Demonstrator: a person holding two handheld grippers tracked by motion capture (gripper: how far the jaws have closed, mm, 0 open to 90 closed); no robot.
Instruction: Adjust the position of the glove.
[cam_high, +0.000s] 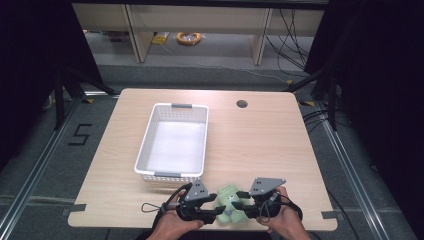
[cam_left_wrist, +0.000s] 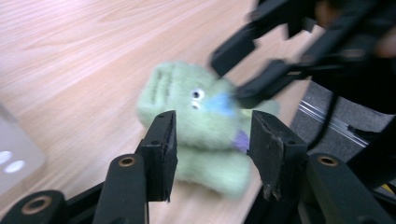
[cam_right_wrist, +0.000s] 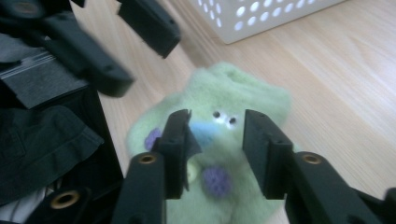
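L claw (cam_high: 218, 210) open, R claw (cam_high: 241, 205) open, green plush (cam_high: 228, 196) blurred btw them

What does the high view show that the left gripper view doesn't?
High view alone: the whole white basket standing empty up the table from the grippers, the cable hole near the far edge, the floor and shelving beyond, and both hands.

Left gripper view alone: the toy's close detail, two small eyes and a blue patch, seen between that gripper's open fingers.

Shared: the green plush toy lying on the wood near the table's front edge, the left gripper and the right gripper on either side of it.
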